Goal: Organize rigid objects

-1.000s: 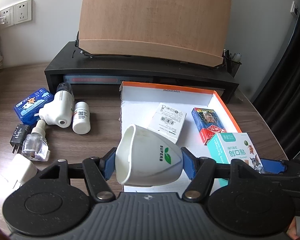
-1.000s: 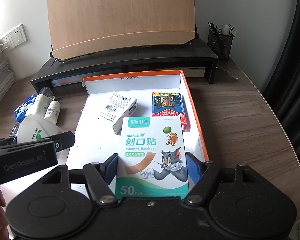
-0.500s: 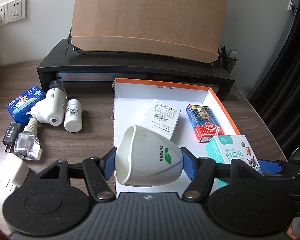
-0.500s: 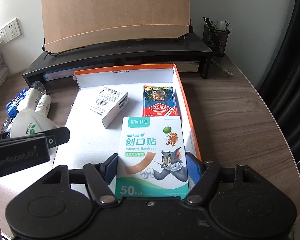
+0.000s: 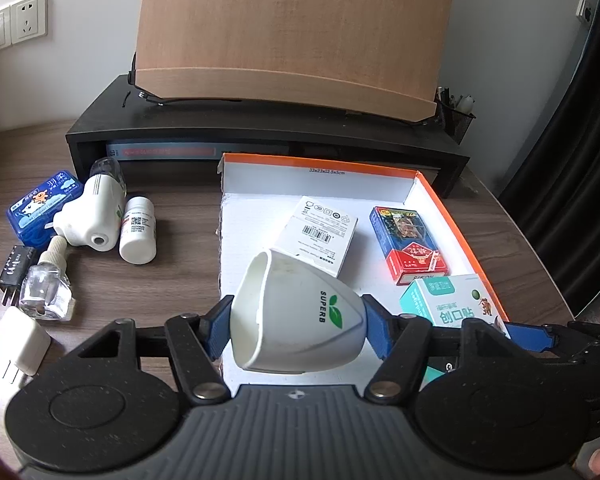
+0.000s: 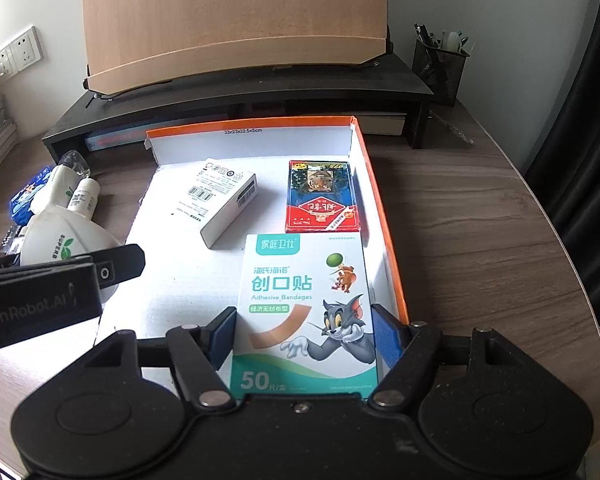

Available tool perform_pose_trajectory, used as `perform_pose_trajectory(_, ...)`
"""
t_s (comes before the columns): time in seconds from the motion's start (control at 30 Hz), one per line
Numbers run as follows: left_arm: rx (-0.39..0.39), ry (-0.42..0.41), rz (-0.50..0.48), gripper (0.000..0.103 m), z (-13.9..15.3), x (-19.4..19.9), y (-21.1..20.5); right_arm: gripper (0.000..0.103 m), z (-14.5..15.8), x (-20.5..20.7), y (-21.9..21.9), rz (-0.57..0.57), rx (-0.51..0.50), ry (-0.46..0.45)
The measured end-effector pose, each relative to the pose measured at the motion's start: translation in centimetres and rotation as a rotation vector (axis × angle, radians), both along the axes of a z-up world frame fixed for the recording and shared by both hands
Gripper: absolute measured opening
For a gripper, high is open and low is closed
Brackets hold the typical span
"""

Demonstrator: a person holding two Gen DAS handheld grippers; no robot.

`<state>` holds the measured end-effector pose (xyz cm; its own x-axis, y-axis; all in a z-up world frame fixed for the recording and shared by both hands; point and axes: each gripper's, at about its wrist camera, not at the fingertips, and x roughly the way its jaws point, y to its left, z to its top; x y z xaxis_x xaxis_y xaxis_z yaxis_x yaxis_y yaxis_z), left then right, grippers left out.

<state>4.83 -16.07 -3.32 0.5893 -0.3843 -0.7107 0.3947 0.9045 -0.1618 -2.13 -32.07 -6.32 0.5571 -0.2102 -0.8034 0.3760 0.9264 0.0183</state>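
Note:
My left gripper (image 5: 296, 326) is shut on a white SUPERB plug-in device (image 5: 296, 316), held over the front left of the orange-rimmed white box (image 5: 440, 200). My right gripper (image 6: 304, 334) is shut on a teal adhesive bandage box (image 6: 304, 304), held over the box's front right part (image 6: 384, 216). Inside the box lie a white barcode carton (image 5: 320, 240) and a red-blue card pack (image 5: 408, 244). In the right wrist view the left gripper (image 6: 52, 292) shows at the left with the white device (image 6: 60, 240).
Left of the box on the wooden desk (image 5: 172, 276) lie a white diffuser (image 5: 92, 216), a white pill bottle (image 5: 138, 230), a blue floss case (image 5: 40, 204), a clear refill bottle (image 5: 46, 284), a black plug (image 5: 14, 268) and a white charger (image 5: 16, 344). A black monitor riser (image 5: 260, 136) stands behind; a pen cup (image 6: 440, 64) is far right.
Both grippers have drawn back and up a little from the box, each still holding its object. The view of the desk has widened slightly.

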Motion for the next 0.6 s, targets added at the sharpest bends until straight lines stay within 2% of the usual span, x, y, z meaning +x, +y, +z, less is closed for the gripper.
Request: perform_pose_trajectory(0.6,0.006,0.015,0.001,0.067,-0.52,0.87,-0.32,0.084,-0.51,0.73,-0.54,0.010,0.004,0.009)
